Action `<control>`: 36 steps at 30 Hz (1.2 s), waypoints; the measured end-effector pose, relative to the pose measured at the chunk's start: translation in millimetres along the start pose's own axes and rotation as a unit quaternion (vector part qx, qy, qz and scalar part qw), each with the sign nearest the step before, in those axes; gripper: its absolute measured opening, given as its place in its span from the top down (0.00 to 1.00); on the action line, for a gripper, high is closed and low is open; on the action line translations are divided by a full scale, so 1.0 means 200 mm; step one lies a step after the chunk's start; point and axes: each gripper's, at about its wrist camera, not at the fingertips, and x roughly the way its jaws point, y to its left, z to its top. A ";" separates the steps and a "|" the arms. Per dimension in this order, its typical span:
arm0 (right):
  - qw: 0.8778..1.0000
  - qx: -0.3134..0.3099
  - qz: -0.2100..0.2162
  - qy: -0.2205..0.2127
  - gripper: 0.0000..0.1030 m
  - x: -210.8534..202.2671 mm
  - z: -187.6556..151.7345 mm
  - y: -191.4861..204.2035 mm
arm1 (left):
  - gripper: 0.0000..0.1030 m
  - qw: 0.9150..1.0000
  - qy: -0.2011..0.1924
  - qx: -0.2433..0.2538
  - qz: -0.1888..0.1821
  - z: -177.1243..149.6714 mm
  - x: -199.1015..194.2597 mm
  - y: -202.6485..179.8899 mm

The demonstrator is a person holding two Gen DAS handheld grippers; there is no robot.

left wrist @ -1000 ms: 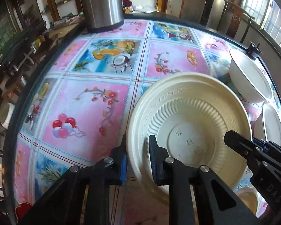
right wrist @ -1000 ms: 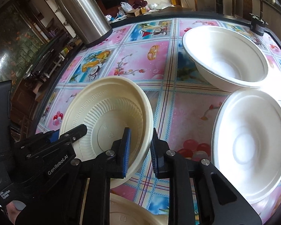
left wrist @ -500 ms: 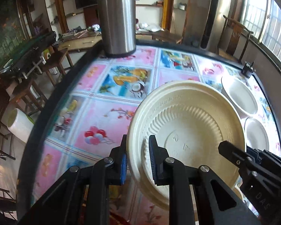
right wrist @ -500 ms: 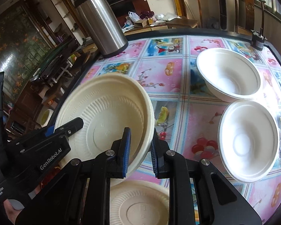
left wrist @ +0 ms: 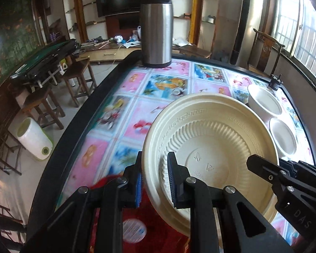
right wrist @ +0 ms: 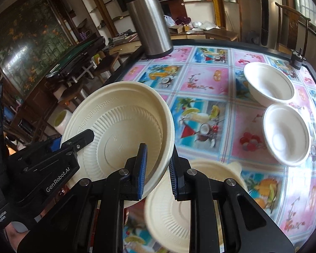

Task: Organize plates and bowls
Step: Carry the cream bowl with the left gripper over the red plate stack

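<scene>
A cream ribbed plate (left wrist: 210,147) is held in the air above the table by both grippers. My left gripper (left wrist: 154,184) is shut on its left rim. My right gripper (right wrist: 158,168) is shut on its right rim; the plate also shows in the right wrist view (right wrist: 120,135). A second cream plate (right wrist: 170,208) lies on the table below the right gripper. Two white bowls stand at the right: the far bowl (right wrist: 268,82) and the near bowl (right wrist: 286,133). They also show in the left wrist view, the far bowl (left wrist: 264,103) and the near bowl (left wrist: 283,136).
A steel thermos (left wrist: 157,29) stands at the table's far edge on the patterned tablecloth (left wrist: 168,84). A small black object (right wrist: 297,59) sits at the far right corner. Stools (left wrist: 42,105) and a white roll (left wrist: 34,139) are beside the table on the left.
Both grippers have lifted the cream plate higher and drawn it back toward the near edge. The second plate under the right gripper has come more into view.
</scene>
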 end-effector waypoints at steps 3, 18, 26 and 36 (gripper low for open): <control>1.000 -0.007 0.010 0.003 0.81 -0.02 -0.08 0.08 | 0.81 1.000 0.001 -0.013 0.002 -0.09 -0.05 0.08; 0.997 -0.032 0.030 0.057 0.81 0.12 -0.42 0.36 | 0.81 0.998 0.020 -0.044 0.030 -0.38 -0.01 0.32; 0.996 -0.038 0.012 0.081 0.81 0.25 -0.46 0.38 | 0.81 0.998 0.032 -0.044 0.043 -0.45 0.07 0.34; 0.995 -0.056 -0.006 0.085 0.80 0.27 -0.47 0.41 | 0.81 0.997 0.027 -0.038 0.060 -0.50 0.09 0.35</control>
